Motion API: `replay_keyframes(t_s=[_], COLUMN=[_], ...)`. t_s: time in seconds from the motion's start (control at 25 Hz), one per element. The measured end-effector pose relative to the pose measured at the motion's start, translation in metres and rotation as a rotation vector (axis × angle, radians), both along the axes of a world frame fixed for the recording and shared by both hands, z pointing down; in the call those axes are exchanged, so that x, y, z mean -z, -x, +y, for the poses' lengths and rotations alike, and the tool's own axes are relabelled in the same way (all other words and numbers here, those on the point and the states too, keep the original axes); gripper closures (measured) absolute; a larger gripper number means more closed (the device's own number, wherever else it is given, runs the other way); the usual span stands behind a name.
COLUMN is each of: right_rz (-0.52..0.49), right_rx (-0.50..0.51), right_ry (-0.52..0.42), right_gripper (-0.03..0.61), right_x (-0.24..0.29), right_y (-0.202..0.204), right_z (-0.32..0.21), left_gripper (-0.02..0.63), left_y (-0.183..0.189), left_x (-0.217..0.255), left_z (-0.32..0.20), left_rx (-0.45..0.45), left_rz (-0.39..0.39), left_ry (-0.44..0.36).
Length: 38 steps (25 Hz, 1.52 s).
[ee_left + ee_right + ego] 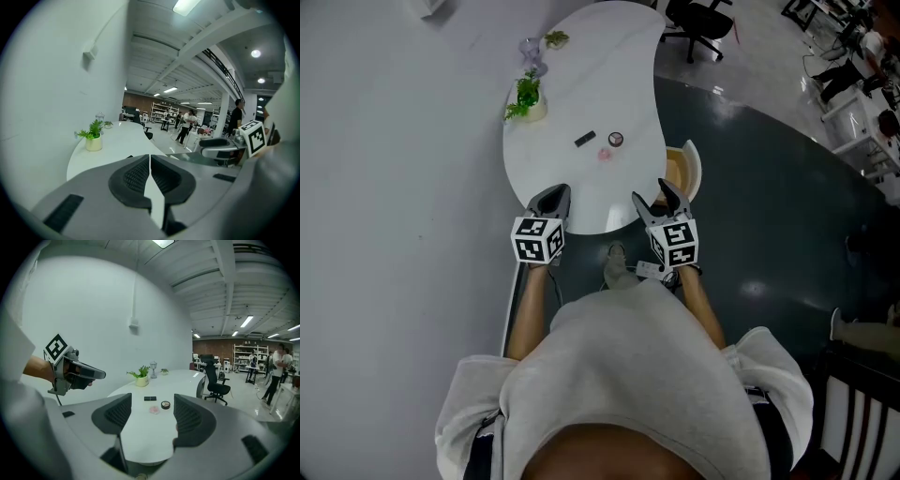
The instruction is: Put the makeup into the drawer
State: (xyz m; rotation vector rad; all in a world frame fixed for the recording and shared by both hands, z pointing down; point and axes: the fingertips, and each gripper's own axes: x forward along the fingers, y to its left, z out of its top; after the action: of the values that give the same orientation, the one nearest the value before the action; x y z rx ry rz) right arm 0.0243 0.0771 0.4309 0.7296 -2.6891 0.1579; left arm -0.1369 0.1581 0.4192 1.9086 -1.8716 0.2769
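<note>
Palette [585, 140], round compact [616, 139] and pink piece [605, 154] lie upper centre on counter [581, 84]; light, rigid, probably slippery, so pinch across edges; left gripper [552, 197] jaws closed on nothing, right gripper [654, 197] jaws apart, empty

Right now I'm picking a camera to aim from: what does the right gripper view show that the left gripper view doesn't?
Only the right gripper view: the makeup framed between its parted jaws, a black rectangular palette, a round dark compact and a pale pink round piece, plus the left gripper from outside. Only the left gripper view: the right gripper from outside; that view's own shut jaws cover the makeup's spot. Both: the white curved tabletop and the green potted plant.
</note>
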Motion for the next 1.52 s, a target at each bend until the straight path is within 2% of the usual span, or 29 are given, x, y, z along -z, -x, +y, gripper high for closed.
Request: replay_keyframes(t_s=[0.36,0.84,1.52], right_rz=[0.000,0.028,0.142], right_rx=[0.051,0.071,-0.016], right_ry=[0.044,0.100,0.168], right_gripper=[0.316,0.316,0.302], right_x=[-0.016,-0.042,-0.088], right_y=[0.029,0.060,0.148], right_z=[-0.072,-0.103,-0.108], left_gripper=[0.597,0.597,0.597], left_y=[0.026,0.050,0.122], left_x=[-0.006,-0.031,-0.069], left_z=[-0.065,-0.091,-0.139], left_rx=[0.048,0.065,-0.087], left_rz=[-0.014,0.018,0.113], left_ry=[0.048,0.106,0.108])
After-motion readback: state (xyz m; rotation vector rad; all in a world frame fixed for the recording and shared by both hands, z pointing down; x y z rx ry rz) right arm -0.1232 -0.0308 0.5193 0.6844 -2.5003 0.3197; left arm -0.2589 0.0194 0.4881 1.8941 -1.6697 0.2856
